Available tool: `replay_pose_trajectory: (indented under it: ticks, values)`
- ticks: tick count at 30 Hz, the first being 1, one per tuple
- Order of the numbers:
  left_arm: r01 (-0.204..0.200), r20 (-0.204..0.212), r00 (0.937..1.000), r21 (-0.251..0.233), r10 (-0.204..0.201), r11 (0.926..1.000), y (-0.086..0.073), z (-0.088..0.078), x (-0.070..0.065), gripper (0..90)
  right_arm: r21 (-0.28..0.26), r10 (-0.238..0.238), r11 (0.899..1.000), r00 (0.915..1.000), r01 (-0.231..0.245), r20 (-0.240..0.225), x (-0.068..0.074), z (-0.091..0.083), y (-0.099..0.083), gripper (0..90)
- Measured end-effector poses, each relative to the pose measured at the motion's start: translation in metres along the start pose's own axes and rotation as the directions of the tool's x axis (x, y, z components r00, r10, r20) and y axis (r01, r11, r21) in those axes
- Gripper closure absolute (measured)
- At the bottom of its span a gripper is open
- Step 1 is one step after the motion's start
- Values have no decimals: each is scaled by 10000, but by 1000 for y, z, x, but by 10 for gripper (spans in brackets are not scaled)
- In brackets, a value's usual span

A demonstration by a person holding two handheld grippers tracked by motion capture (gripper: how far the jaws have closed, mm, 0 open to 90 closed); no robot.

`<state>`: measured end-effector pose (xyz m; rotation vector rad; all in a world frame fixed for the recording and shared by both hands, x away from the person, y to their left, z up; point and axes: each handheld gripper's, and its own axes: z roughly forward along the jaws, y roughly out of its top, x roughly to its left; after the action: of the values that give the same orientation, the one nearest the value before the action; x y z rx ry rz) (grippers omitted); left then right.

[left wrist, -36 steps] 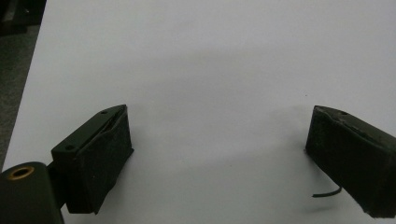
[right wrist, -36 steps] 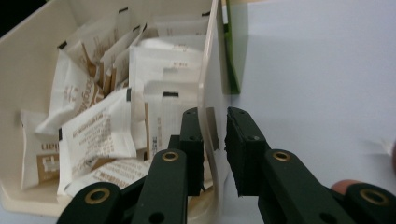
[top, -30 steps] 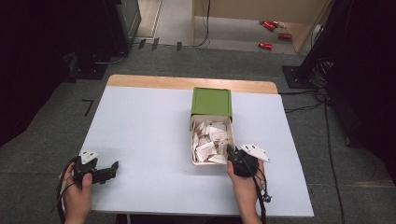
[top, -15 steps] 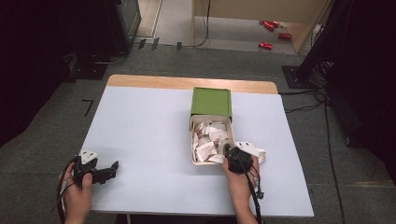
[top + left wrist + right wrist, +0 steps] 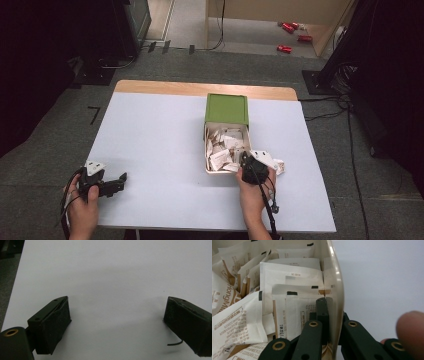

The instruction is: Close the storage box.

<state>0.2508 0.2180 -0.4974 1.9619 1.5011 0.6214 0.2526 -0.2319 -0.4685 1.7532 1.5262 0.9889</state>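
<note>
High view of a white rectangular desk (image 5: 165, 150) with a wooden strip along its far edge; a pale, shallow open box (image 5: 207, 150) filled with white-and-brown paper sachets (image 5: 222, 150) lies right of the desk's centre, its green lid (image 5: 227, 109) standing at the box's far end. The right gripper (image 5: 245, 162), held in the person's right hand (image 5: 252, 192), sits at the near right corner of the box, between box and near edge of the desk. In the right gripper view its two black jaws have just been closing and now stand clenched on the translucent right wall of the box (image 5: 337, 290), one jaw inside among the sachets (image 5: 292, 282), the other outside over the bare desk; a fingertip (image 5: 410, 326) shows at the right. The left gripper (image 5: 117, 181), held in the left hand (image 5: 82, 210), rests near the near left corner of the desk, well apart from the box. In the left gripper view its jaws stand released and wide, with bare white desk surface (image 5: 117, 277) between them
</note>
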Motion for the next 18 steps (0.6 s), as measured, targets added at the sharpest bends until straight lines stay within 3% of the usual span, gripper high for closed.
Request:
replay_pose_trajectory:
  ticks: [18]
  values:
    - [-1, 0, 10000, 4, 1, 10000, 0, 0, 0, 74, -587, 23, 9983, 9997, -9, 239, 6, 1, 9, 897]
